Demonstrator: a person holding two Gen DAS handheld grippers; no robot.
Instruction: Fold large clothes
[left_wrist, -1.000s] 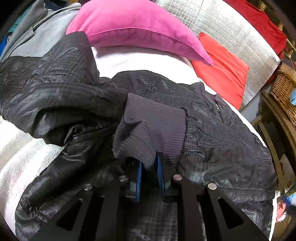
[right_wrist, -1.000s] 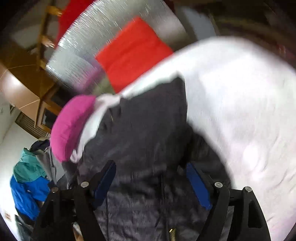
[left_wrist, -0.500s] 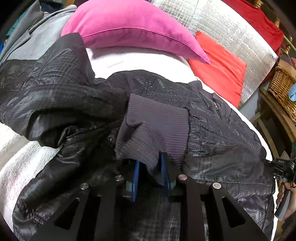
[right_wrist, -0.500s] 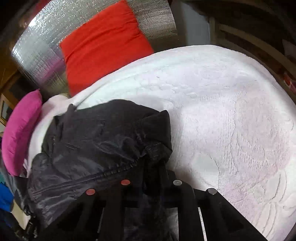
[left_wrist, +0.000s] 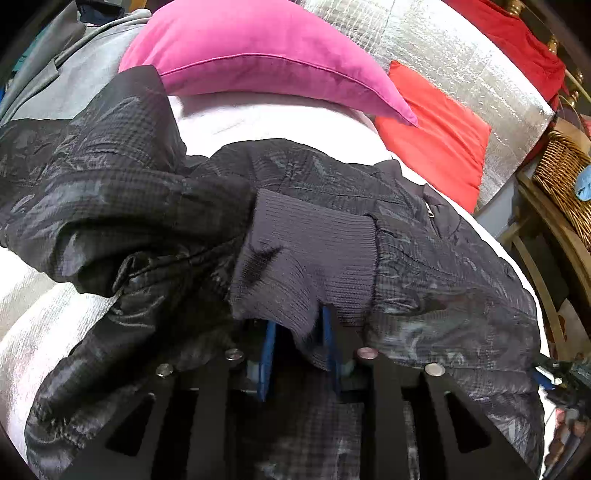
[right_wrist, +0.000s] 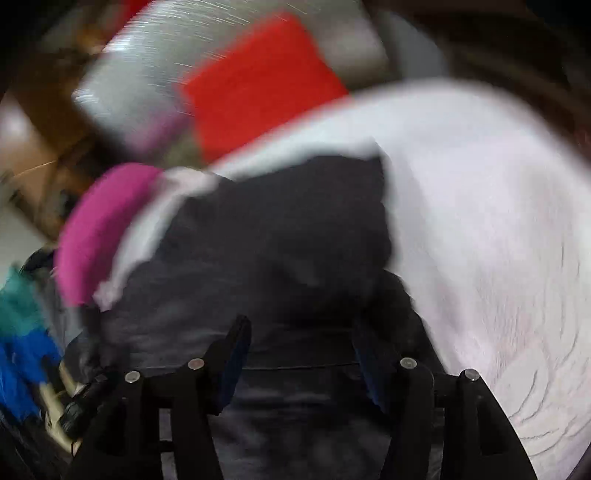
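Observation:
A black quilted jacket (left_wrist: 443, 280) lies crumpled on a white bedspread (left_wrist: 280, 125). My left gripper (left_wrist: 297, 332) is shut on the jacket's dark ribbed knit cuff (left_wrist: 306, 254), which drapes over the blue pads and lies over the jacket's body. The sleeve (left_wrist: 96, 199) runs off to the left. In the blurred right wrist view the jacket (right_wrist: 280, 236) fills the middle. My right gripper (right_wrist: 301, 343) is open just above the jacket, with nothing between its fingers.
A pink pillow (left_wrist: 258, 55), a red cushion (left_wrist: 436, 133) and a silver quilted backrest (left_wrist: 443, 48) stand at the head of the bed. A wicker basket (left_wrist: 565, 177) is at the right. Grey clothes (left_wrist: 70, 70) lie at the far left. White bedspread (right_wrist: 491, 229) spreads to the right.
My right gripper has opened and let go of the jacket fold, then swung back over the jacket. My left gripper keeps hold of the cuff and has barely moved.

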